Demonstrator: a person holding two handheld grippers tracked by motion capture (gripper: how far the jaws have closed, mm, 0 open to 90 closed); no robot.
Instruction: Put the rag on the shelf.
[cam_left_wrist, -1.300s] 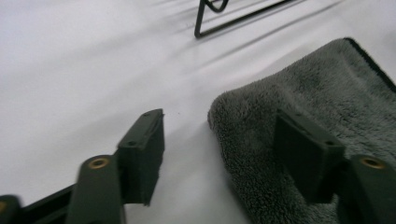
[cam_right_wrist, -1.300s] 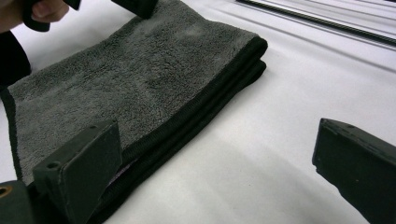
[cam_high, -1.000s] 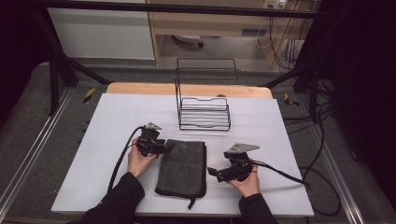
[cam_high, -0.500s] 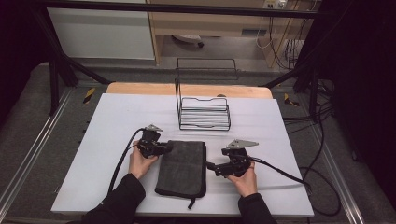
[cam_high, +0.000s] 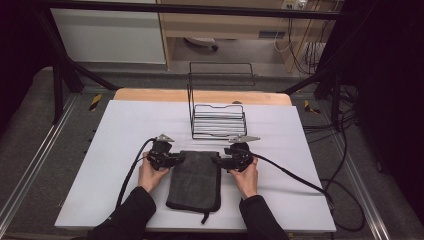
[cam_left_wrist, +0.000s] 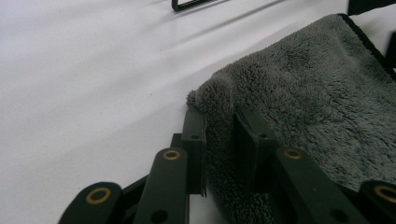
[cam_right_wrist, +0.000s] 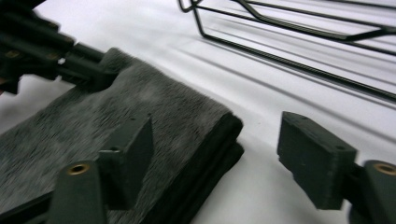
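While the folded dark grey fleecy towel (cam_high: 196, 177) lies flat on the white table (cam_high: 115, 135) just before the black wire rack (cam_high: 218, 120), its far left corner is pinched narrowly by the left gripper (cam_left_wrist: 218, 130). The right gripper (cam_right_wrist: 219, 149), jaws just closing, is set half-wide astride the far right corner, unclamped.

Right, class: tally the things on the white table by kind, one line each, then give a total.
Grey folded towel: 1
Black wire rack: 1
Handheld grippers, left gripper and right gripper: 2
Total: 4
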